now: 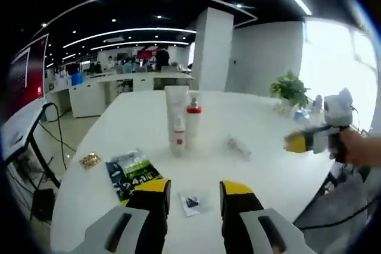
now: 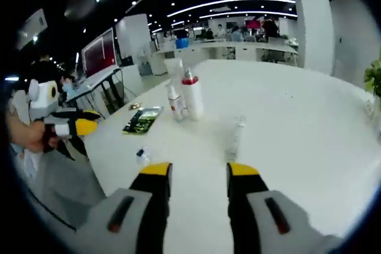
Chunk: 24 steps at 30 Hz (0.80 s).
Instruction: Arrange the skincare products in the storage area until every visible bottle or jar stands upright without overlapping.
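Table (image 1: 262, 176) white; tall white tube (image 1: 177, 115), red-capped bottle (image 1: 193, 124) and smaller bottle (image 2: 175, 103) upright, clustered mid-table. Clear item (image 2: 234, 137) lies flat nearby. Green packet (image 1: 132, 172): lettering unreadable. Left gripper (image 1: 194, 197) and right gripper (image 2: 199, 176) both empty, jaws apart.

Bright window glare (right), soft fisheye blur.

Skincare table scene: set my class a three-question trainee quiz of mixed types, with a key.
1. True or false: the white tube stands upright.
2. Which item lies flat on the table? A) red-capped bottle B) clear tube C) white tube
3. Fill in: the left gripper has its jaws ____.

Key: 1 true; 2 B; 3 open.
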Available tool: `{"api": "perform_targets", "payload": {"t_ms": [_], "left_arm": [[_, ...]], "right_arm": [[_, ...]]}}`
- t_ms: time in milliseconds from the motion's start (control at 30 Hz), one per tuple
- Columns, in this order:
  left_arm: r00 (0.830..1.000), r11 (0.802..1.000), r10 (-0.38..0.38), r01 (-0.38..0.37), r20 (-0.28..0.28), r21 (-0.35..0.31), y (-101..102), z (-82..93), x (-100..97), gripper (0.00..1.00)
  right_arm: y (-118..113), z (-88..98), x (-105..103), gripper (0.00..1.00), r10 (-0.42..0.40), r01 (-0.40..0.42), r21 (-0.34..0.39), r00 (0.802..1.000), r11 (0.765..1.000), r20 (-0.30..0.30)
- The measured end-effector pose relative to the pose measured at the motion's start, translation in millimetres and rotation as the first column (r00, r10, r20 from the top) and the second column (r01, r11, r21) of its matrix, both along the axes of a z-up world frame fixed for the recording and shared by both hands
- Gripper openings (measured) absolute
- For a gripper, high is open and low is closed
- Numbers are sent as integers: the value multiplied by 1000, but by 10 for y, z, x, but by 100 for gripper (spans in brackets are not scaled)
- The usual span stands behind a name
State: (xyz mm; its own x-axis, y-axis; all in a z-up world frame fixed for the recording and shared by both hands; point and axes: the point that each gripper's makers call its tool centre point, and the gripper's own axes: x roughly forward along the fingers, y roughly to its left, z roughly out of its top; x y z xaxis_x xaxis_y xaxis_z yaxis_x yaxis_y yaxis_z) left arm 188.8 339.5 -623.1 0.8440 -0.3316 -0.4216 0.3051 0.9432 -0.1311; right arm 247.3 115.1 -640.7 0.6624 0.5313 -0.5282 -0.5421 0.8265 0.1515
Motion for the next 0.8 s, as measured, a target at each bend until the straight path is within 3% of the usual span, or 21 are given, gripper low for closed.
{"api": "perform_targets", "payload": {"t_ms": [200, 367, 533, 633, 700, 800], "left_arm": [[1000, 1000, 7, -7, 18, -15, 78, 83, -134, 35], [999, 998, -8, 11, 49, -55, 51, 200, -134, 35], [998, 995, -23, 28, 59, -93, 35, 177, -174, 35], [999, 994, -1, 7, 52, -106, 109, 165, -169, 34], [997, 989, 40, -31, 62, -142, 168, 194, -150, 34], [997, 989, 40, -30, 64, -145, 165, 197, -149, 34]], "right_arm": [[100, -71, 358, 51, 14, -14, 9, 999, 1000, -38], [89, -116, 601, 56, 16, -17, -43, 999, 999, -41], [-8, -225, 775, 61, -6, 0, -90, 997, 996, -74], [-98, -284, 885, 62, -53, 46, -68, 992, 997, -111], [-167, -324, 967, 63, -71, 61, -83, 990, 995, -120], [-223, -354, 1063, 64, -79, 67, -104, 989, 992, -122]]}}
